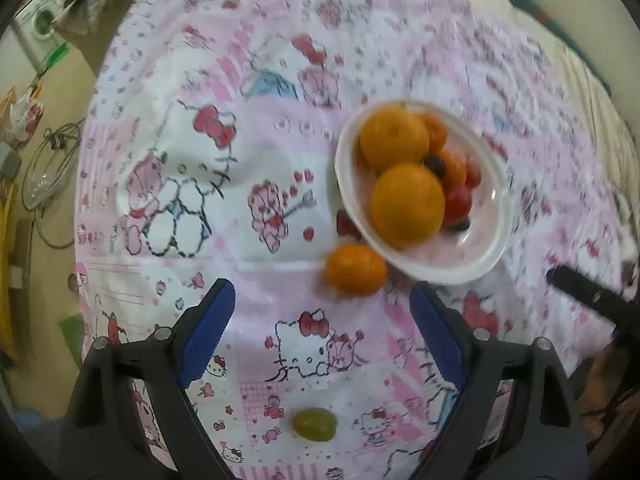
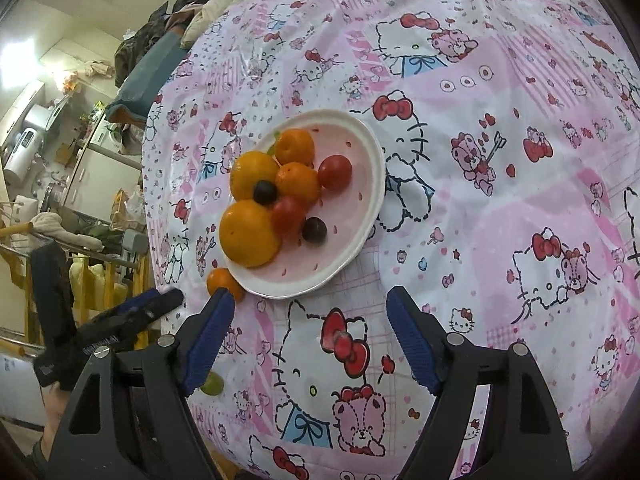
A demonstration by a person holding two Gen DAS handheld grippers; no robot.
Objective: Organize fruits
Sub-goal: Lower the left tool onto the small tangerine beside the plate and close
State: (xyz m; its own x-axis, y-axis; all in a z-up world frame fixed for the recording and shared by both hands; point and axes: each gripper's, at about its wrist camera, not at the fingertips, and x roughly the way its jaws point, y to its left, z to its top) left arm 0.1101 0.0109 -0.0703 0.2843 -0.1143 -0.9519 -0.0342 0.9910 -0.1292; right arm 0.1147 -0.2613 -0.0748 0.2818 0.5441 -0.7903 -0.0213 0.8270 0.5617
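A white plate (image 1: 496,200) (image 2: 372,168) holds two large oranges (image 1: 407,205) (image 2: 249,233), smaller tangerines (image 2: 295,146), red tomatoes (image 2: 335,172) and dark grapes (image 2: 314,230). A loose tangerine (image 1: 355,269) (image 2: 223,282) lies on the cloth against the plate's near rim. A green grape (image 1: 314,424) (image 2: 212,384) lies on the cloth near the table edge. My left gripper (image 1: 322,300) is open and empty, above the cloth just short of the loose tangerine. My right gripper (image 2: 310,304) is open and empty, in front of the plate.
The round table wears a pink Hello Kitty cloth (image 1: 248,160) (image 2: 500,160). The other gripper shows at the right edge of the left wrist view (image 1: 592,296) and at the left of the right wrist view (image 2: 120,320). Room clutter and the floor lie beyond the table edge.
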